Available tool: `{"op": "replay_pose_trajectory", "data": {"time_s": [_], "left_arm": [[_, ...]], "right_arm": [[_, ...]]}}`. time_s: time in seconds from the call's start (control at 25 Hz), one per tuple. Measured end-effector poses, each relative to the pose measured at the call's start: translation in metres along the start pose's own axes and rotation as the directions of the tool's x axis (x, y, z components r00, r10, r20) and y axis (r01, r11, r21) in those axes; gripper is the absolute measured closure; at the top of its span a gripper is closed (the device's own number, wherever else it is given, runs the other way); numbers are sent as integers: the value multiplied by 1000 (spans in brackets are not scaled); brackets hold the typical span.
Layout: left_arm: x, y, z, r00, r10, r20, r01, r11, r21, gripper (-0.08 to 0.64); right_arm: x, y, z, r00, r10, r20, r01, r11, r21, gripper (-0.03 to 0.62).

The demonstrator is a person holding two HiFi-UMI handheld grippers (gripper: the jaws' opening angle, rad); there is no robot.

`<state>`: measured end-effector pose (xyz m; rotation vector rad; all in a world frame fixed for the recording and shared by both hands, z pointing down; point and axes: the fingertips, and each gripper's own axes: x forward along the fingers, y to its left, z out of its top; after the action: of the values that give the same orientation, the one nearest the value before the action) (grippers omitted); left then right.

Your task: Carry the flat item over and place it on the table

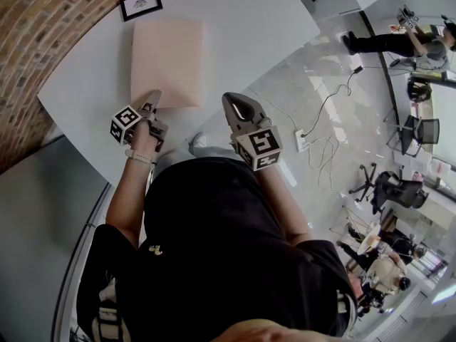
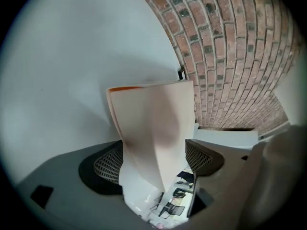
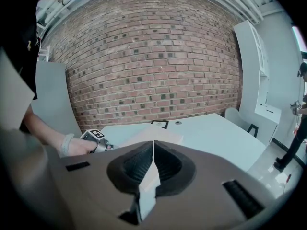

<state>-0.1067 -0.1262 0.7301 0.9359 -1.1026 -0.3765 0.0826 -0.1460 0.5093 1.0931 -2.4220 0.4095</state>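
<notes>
A pale pink flat sheet point(image 1: 167, 63) lies on the white table point(image 1: 249, 20). My left gripper point(image 1: 151, 100) is at the sheet's near left corner. In the left gripper view the sheet point(image 2: 153, 123) runs between the jaws of that gripper point(image 2: 153, 159), which stand wide apart, and neither pad presses on it. My right gripper point(image 1: 239, 109) hovers over the table's near edge, just right of the sheet. Its jaws point(image 3: 153, 150) are shut with nothing between them. The right gripper view also shows the sheet point(image 3: 153, 135) and the left gripper point(image 3: 96, 140) in a hand.
A small framed marker card point(image 1: 140, 3) sits at the table's far side beyond the sheet. A brick wall point(image 1: 35, 20) runs along the left. Cables and a power strip point(image 1: 303, 141) lie on the floor to the right, with office chairs point(image 1: 399, 187) and a person point(image 1: 399, 41) farther off.
</notes>
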Motion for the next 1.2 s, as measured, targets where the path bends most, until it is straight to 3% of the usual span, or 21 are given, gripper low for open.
{"op": "replay_pose_trajectory", "data": {"time_s": [0.12,0.4,0.48,0.56,0.68,0.84,1.08,1.2], "left_arm": [[-6,9,-1,996,89,-12,-87,990,115,169],[-17,11,-4,993,113,-28,-104,971,214,169],[-21,8,-8,992,118,-38,-102,953,287,170],[-26,4,-11,990,135,-41,-108,914,391,170],[-41,-11,-13,989,149,-7,-119,815,567,172],[-62,-43,-17,992,120,41,-109,644,757,173],[-93,-94,-33,998,24,52,-57,415,908,178],[-110,-126,-50,998,-56,25,-8,282,959,192]], "right_arm": [[0,2,-1,1000,5,-1,-5,1000,-6,580],[-3,9,-1,1000,28,2,-28,999,-14,580],[-4,12,-2,999,35,3,-35,999,-19,580],[-3,15,0,999,45,17,-45,999,-25,580],[-5,21,6,997,65,38,-64,997,-30,580],[-9,30,18,993,96,69,-93,995,-39,580],[-13,45,35,983,144,110,-138,989,-60,580],[-15,51,42,978,166,124,-159,985,-68,580]]}}
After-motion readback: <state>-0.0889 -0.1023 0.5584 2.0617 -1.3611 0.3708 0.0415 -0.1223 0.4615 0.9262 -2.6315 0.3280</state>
